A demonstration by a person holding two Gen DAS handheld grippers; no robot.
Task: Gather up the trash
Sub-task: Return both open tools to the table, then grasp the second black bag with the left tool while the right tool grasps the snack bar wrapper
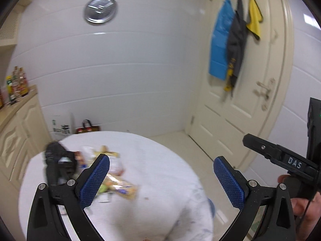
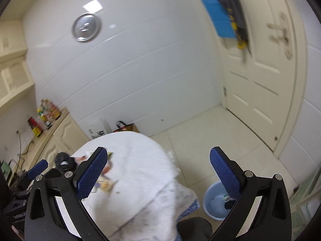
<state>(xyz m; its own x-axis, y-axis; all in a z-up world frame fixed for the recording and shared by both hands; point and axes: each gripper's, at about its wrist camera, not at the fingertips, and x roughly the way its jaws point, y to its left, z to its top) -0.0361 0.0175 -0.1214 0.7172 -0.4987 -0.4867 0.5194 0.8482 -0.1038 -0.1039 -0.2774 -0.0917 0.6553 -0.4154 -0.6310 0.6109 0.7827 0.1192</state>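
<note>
White cloth covers the round desk (image 1: 160, 160), where snack wrappers (image 1: 118, 186) lie heaped near its left edge beside a black object (image 1: 58, 160). On the floor sits a blue bucket (image 2: 210, 196). Left hand-held gripper (image 1: 161, 180) and right hand-held gripper (image 2: 158, 172) hang released, empty.

Snack wrappers (image 1: 118, 182) lie on the round table (image 1: 160, 170), a blurred, perhaps crumpled bag (image 1: 58, 160) at their left. A bin (image 2: 216, 202) stands on the floor right of the table.
</note>
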